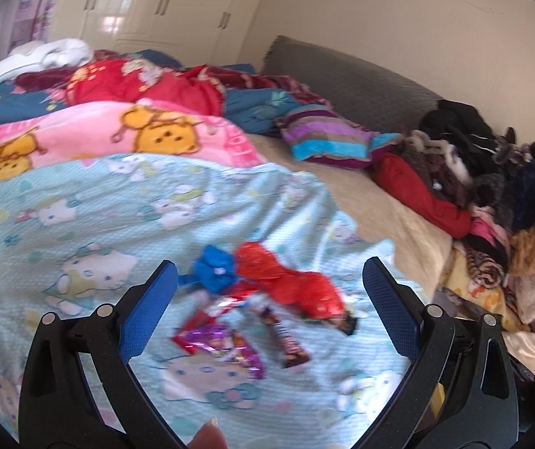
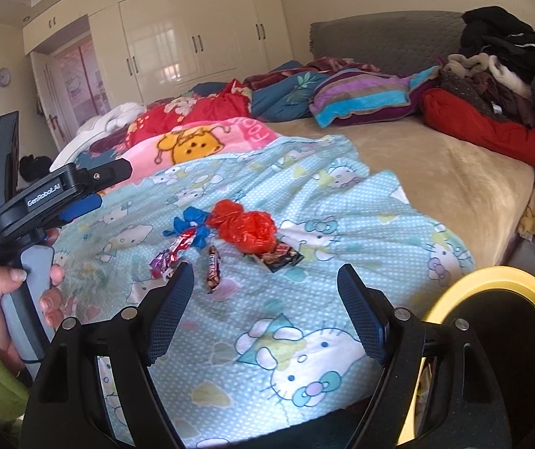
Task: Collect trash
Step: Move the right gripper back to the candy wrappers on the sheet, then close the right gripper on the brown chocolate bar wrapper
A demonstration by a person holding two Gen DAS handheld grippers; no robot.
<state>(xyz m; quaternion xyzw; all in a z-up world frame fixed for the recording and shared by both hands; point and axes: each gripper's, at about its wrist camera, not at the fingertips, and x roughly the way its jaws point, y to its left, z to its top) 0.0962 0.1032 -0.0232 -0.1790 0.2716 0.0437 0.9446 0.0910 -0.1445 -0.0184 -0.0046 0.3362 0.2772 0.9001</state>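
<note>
Trash lies on the light-blue cartoon-cat blanket (image 2: 305, 307): a crumpled red plastic bag (image 1: 290, 280) (image 2: 247, 226), a crumpled blue bag (image 1: 215, 269) (image 2: 192, 224), a brown candy bar wrapper (image 1: 286, 340) (image 2: 213, 267), a purple foil wrapper (image 1: 226, 344) (image 2: 161, 260), a red-and-white wrapper (image 1: 207, 318) (image 2: 183, 243) and a dark wrapper (image 1: 344, 323) (image 2: 282, 256). My left gripper (image 1: 269, 273) is open and empty, just short of the pile. It also shows from the side in the right wrist view (image 2: 95, 187). My right gripper (image 2: 265, 273) is open and empty, short of the pile.
A yellow-rimmed bin with a dark inside (image 2: 510, 336) stands at the bed's front right. Folded quilts (image 2: 192, 142), a striped pillow (image 2: 364, 97) and a heap of clothes (image 2: 499, 86) lie further back. A grey headboard (image 2: 379, 37) and cream wardrobes (image 2: 192, 37) are behind.
</note>
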